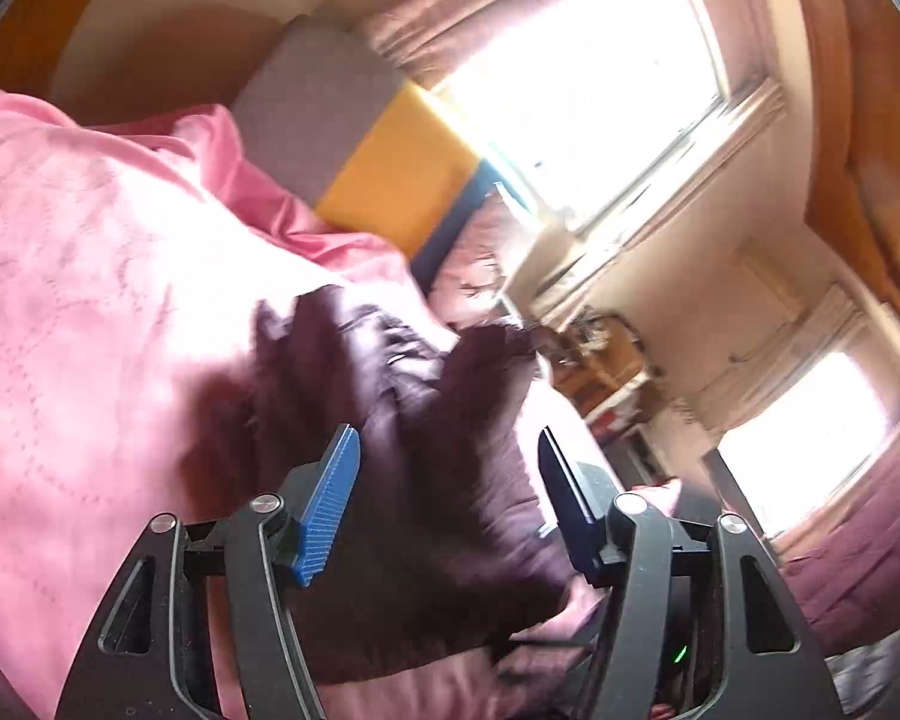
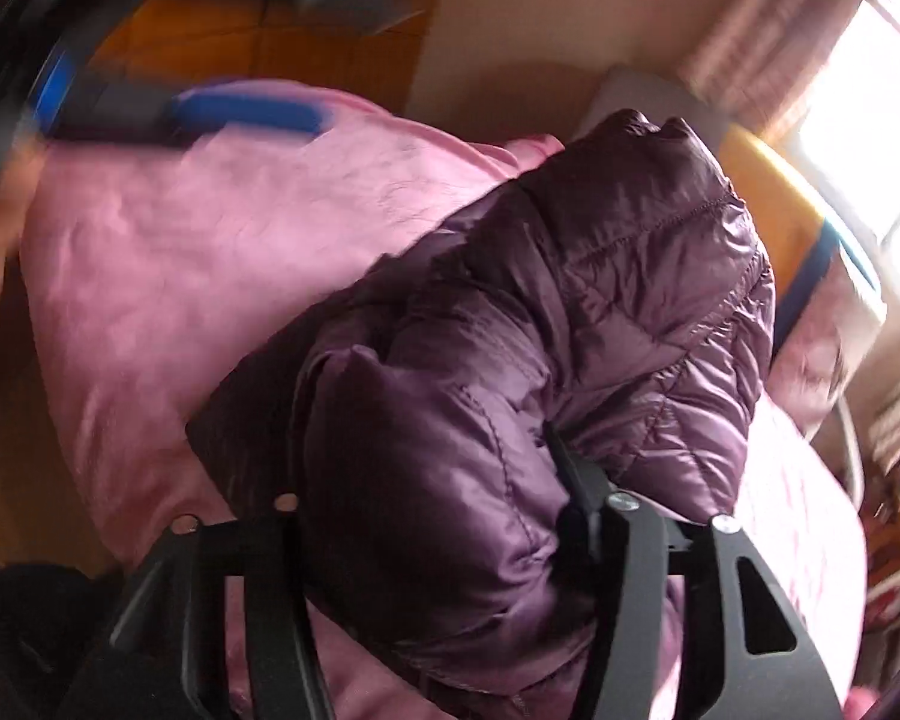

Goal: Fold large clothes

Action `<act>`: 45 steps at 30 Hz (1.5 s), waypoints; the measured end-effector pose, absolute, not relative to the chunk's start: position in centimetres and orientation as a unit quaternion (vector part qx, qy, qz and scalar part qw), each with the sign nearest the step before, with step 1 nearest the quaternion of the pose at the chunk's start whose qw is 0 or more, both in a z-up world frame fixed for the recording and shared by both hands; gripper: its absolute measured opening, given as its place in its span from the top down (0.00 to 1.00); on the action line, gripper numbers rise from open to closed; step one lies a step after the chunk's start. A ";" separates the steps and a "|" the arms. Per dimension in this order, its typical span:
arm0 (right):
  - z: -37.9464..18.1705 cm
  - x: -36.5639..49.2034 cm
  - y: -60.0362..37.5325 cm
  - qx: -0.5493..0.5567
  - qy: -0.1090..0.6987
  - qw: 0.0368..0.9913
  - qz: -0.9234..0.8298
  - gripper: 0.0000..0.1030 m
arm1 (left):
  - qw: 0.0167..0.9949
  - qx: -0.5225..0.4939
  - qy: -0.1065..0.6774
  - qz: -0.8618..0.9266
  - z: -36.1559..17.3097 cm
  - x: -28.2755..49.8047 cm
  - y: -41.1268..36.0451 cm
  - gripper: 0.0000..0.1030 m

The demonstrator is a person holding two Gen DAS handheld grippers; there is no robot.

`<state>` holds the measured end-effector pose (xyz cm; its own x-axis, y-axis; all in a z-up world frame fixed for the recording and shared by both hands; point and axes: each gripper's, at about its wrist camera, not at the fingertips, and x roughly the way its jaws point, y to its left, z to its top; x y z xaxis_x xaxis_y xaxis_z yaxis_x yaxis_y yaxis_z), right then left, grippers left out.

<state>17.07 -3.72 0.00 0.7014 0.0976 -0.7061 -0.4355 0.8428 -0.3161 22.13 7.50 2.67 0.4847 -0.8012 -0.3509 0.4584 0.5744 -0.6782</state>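
Left wrist view: one purple quilted jacket (image 1: pixel 408 420) lies crumpled at the centre of the frame on one pink bedspread (image 1: pixel 90 312) that fills the left side. The left gripper (image 1: pixel 450 468) hangs over it at the bottom, jaws wide apart, nothing between them. Two bright windows (image 1: pixel 588 90) glare at the upper right and lower right, washing out detail. One grey and yellow headboard (image 1: pixel 360 138) stands at upper centre. The clutter on shelves at centre right is too blurred to name.

Right wrist view: the same jacket (image 2: pixel 570 330) bulges through the centre and lower middle, over the pink bedspread (image 2: pixel 210 252). The right gripper (image 2: pixel 426 462) holds a thick fold of it, jaws spread around the padding and pressed into it; the left-hand finger is buried under fabric. The left gripper (image 2: pixel 240 111) streaks across the upper left, motion-blurred. The frame's edges are smeared, so the room at right is hard to read.
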 end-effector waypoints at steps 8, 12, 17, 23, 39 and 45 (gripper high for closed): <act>-1.4 14.1 -2.0 -0.244 0.306 0.900 0.192 0.08 | 0.801 -0.170 0.395 -0.415 3.6 25.1 0.1 0.20; 0.1 13.0 -3.5 -0.205 0.299 0.905 0.222 0.05 | 0.784 -0.117 0.447 -0.414 2.4 26.9 -4.1 0.76; 4.7 11.7 -10.8 -0.048 0.304 0.896 0.319 0.06 | 0.786 -0.093 0.467 -0.396 2.3 27.9 -4.8 0.87; 4.7 12.9 -19.3 0.029 0.320 0.912 0.255 0.44 | 0.780 -0.112 0.476 -0.391 2.4 28.7 -3.1 0.87; -2.1 15.1 -8.3 -0.062 0.357 0.901 0.236 0.44 | 0.833 -0.160 0.474 -0.236 3.4 28.3 0.6 0.39; -0.5 14.2 -10.9 -0.034 0.372 0.867 0.330 0.38 | 0.837 -0.166 0.483 -0.195 -0.4 29.4 0.6 0.51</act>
